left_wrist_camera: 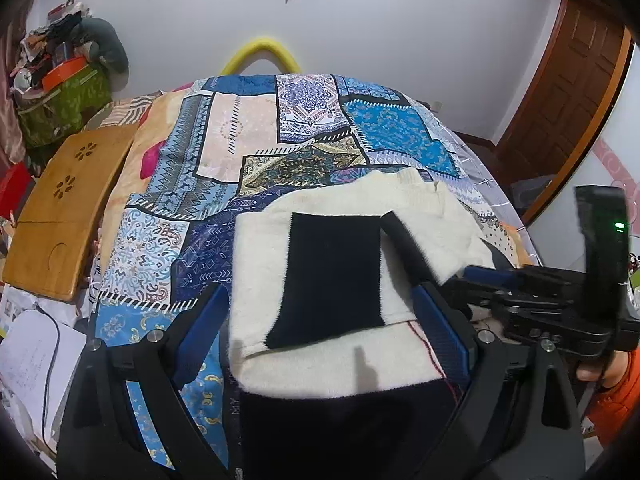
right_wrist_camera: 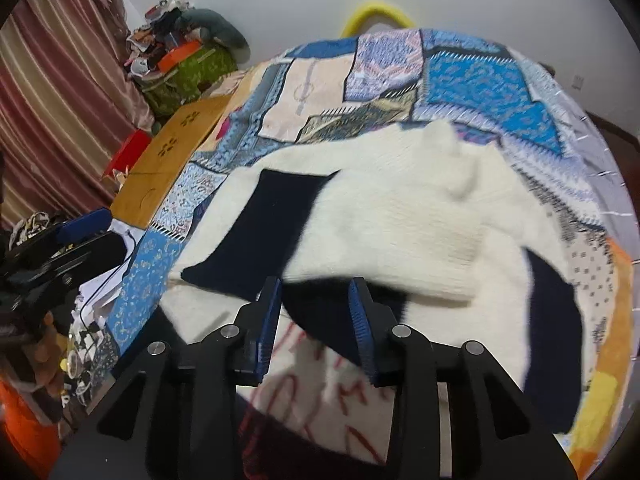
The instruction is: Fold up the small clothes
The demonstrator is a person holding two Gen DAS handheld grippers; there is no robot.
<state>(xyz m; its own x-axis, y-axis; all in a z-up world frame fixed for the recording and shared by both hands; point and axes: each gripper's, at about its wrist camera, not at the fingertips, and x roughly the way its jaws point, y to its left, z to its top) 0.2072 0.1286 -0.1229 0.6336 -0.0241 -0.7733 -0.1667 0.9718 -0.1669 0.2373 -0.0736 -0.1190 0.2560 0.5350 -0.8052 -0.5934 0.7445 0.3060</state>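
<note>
A cream-white knit sweater (left_wrist_camera: 332, 352) with navy blocks lies on the patchwork bedspread (left_wrist_camera: 280, 128). In the right wrist view the sweater (right_wrist_camera: 400, 184) shows red markings near the camera, and a cream sleeve (right_wrist_camera: 432, 256) lies folded across its body. My left gripper (left_wrist_camera: 320, 312) stands wide open over the sweater's near part, one finger on each side of the navy panel (left_wrist_camera: 332, 276). My right gripper (right_wrist_camera: 314, 294) is open just short of the sleeve's near edge, its blue pads apart from the cloth. It also shows as the right gripper (left_wrist_camera: 464, 276) at the sleeve's edge.
A wooden lap tray (left_wrist_camera: 68, 208) lies at the bed's left edge, with papers and a cable (left_wrist_camera: 36, 360) below it. A cluttered green bag (left_wrist_camera: 60, 104) and striped curtains (right_wrist_camera: 52, 100) stand at the far left. A brown door (left_wrist_camera: 568, 96) is on the right. An orange sleeve (left_wrist_camera: 612, 396) shows.
</note>
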